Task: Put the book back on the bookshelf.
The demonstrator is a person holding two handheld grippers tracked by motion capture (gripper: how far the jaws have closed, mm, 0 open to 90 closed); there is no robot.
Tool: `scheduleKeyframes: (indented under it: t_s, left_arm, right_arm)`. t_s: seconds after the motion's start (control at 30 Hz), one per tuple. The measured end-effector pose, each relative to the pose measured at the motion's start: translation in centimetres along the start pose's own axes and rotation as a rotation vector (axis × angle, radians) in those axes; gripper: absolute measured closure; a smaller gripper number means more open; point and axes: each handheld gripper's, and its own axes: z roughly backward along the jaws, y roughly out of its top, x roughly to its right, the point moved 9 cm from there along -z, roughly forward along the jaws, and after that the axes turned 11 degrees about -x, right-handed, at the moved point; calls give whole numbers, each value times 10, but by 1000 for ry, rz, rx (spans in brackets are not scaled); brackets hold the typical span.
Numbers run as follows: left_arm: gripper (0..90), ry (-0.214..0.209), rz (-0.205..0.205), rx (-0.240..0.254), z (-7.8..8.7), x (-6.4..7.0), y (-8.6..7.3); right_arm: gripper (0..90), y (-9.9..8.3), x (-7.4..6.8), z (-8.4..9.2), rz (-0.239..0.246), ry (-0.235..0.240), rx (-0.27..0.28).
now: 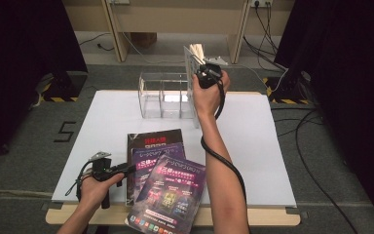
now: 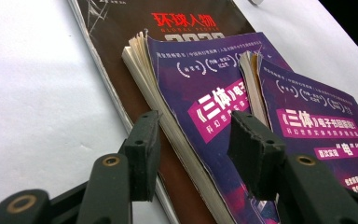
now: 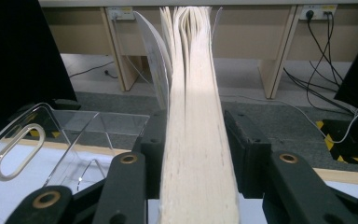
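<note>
A: High view, quick: right gripper at 12 o'clock holds a magazine upright over the clear rack, edge down so it can drop into a slot. Jaws?

B: Right gripper view: they flank the pages; pressing or not, can't tell.

A: Left gripper?

B: Open at 7 o'clock, straddling the purple book on the stack, probably next.

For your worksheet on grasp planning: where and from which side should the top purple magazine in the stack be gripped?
Grip the top purple magazine by its page edge. That edge faces the left gripper and lifts slightly off the magazine below, so a low approach from that side gets a jaw under it.
</note>
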Motion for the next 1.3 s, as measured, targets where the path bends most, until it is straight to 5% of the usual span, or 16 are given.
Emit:
scheduleKeyframes:
  t_s: [1.3]
  left_arm:
    - [520, 0, -11, 5, 1, 5, 0]
  right_arm:
    - [595, -23, -3, 18, 1, 36, -22]
